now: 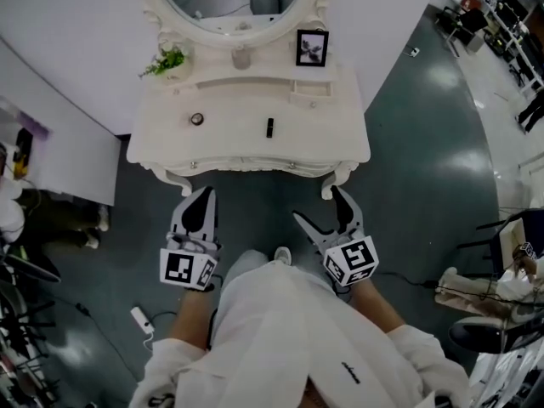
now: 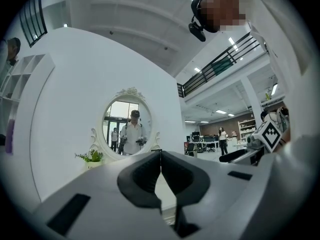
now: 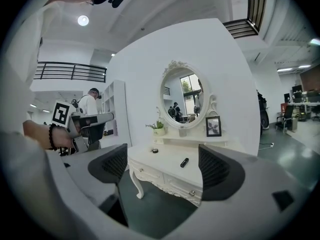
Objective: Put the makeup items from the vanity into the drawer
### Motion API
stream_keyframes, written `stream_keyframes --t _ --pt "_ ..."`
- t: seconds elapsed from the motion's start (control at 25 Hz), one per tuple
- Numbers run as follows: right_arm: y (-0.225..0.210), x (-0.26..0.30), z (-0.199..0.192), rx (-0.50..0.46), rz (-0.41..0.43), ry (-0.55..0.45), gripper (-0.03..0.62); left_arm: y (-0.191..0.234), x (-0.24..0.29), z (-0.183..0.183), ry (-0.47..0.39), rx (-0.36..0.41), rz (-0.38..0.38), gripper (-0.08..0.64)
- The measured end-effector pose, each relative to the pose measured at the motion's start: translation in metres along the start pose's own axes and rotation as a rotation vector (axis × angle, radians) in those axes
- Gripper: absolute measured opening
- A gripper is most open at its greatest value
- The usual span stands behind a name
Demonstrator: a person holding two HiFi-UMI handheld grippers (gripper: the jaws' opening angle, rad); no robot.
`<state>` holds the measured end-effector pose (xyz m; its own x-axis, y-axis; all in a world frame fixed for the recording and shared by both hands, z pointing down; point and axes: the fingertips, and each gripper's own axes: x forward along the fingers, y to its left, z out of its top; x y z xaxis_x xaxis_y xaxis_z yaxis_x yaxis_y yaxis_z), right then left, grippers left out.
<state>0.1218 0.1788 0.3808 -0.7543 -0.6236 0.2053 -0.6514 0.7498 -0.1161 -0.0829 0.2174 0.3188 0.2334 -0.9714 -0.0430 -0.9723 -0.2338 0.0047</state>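
The job has not really started yet. The white vanity has two small makeup things on its top: a little black tube near the middle and a small round pot to its left. Nothing has been picked up. The drawer at the front looks shut, so I think it has to be pulled open first. The left gripper has its claw closed tight with nothing in it. The right gripper has its claw wide open and empty. Both hang in front of the vanity, not touching it. Both makeup things need to go in.
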Motion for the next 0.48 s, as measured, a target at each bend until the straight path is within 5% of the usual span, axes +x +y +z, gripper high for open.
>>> stream_keyframes --t 0.48 --pt "-0.031 0.067 0.006 -0.009 0.018 0.038 0.439 0.04 0.074 -0.027 0.027 -0.043 -0.002 0.028"
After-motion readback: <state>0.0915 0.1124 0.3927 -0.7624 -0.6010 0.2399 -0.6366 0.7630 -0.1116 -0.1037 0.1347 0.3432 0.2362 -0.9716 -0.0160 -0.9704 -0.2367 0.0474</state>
